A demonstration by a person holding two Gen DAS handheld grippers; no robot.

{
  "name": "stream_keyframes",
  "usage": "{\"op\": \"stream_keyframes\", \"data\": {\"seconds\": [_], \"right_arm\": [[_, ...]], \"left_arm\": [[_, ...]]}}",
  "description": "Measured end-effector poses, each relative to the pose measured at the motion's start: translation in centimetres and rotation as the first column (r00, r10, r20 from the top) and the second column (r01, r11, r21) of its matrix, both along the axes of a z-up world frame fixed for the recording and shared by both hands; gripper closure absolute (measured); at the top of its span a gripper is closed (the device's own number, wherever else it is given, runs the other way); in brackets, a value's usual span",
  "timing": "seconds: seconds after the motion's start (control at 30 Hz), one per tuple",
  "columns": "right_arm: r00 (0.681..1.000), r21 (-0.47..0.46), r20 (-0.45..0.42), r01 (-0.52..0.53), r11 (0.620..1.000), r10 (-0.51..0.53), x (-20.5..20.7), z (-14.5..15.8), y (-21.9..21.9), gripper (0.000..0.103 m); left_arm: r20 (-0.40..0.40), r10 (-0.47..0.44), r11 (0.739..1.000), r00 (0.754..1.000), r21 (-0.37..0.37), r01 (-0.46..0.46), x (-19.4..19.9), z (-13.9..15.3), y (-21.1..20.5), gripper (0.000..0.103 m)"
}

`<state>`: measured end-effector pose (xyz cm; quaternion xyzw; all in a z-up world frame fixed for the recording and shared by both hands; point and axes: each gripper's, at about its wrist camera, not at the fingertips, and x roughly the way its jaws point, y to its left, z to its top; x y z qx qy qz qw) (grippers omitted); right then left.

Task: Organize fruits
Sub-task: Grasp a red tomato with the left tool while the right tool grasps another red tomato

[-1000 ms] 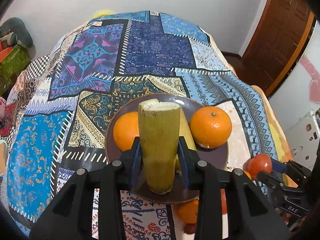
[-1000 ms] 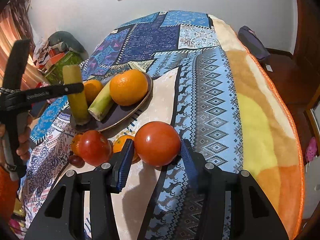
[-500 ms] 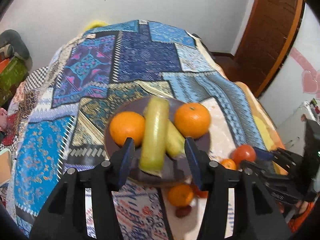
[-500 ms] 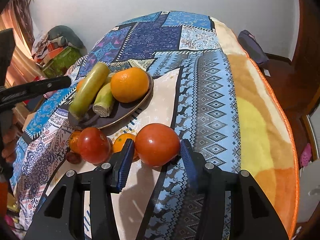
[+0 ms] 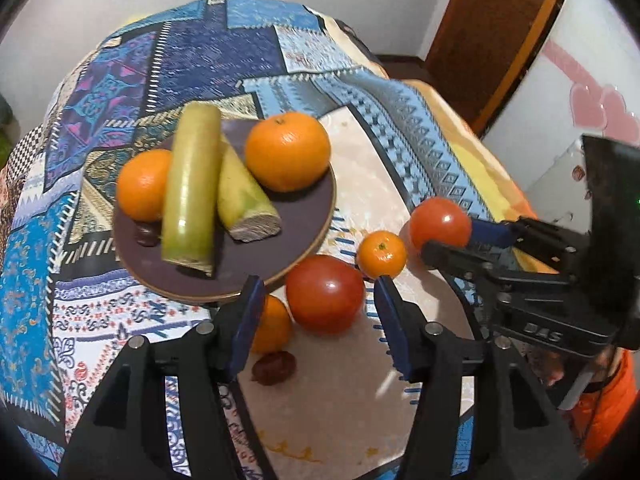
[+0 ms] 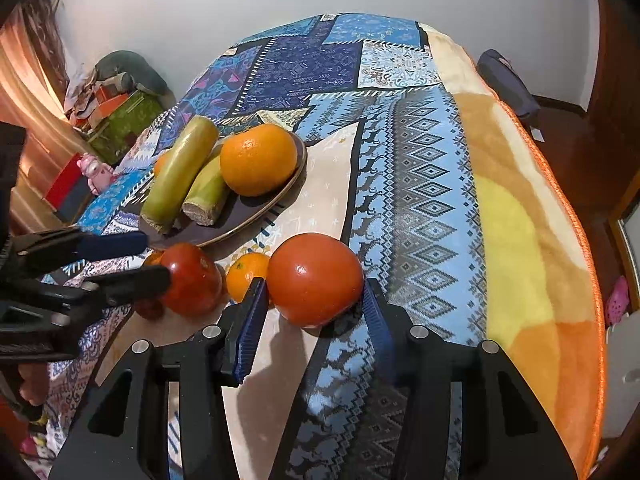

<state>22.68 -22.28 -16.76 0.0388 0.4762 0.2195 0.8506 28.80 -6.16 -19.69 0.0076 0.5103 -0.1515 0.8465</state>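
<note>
Blue patchwork-patterned blanket (image 5: 224,48), dark brown plate (image 5: 304,208), red tomatoes (image 5: 325,293), orange oranges (image 5: 287,151).

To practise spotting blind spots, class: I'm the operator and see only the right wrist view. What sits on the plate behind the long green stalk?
Observer: A whole orange lies on the plate, beside the long green stalk.
Operator: Anything else there?
Observer: A small dark fruit lies on the plate, just in front of that orange.
Operator: Is the left gripper gripping its tomato?
Observer: No. The left gripper is open, with both pads clear of the tomato.
</note>
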Motion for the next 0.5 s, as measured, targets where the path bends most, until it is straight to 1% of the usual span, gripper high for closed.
{"op": "stream_keyframes", "data": {"seconds": [0.27, 0.33, 0.43, 0.5], "right_arm": [[1.0, 0.017, 0.009, 0.027, 0.999, -0.027, -0.6, 1.0, -1.6, 0.058], [0.999, 0.022, 0.013, 0.029, 0.999, -0.029, -0.8, 1.3, -1.8, 0.058], [0.999, 0.026, 0.018, 0.026, 0.999, -0.026, -0.9, 1.4, -1.6, 0.058], [0.999, 0.03, 0.023, 0.021, 0.999, -0.022, -0.9, 1.6, -1.4, 0.058]], "left_arm": [[0.013, -0.039, 0.997, 0.999, 0.065, 0.038, 0.3, -1.4, -1.9, 0.047], [0.025, -0.058, 0.994, 0.998, 0.097, 0.056, 0.1, -1.5, -2.6, 0.047], [0.055, -0.077, 0.986, 0.995, 0.15, 0.068, -0.2, -1.7, -3.1, 0.056], [0.058, -0.078, 0.987, 0.995, 0.147, 0.069, -0.2, -1.6, -3.0, 0.056]]}}
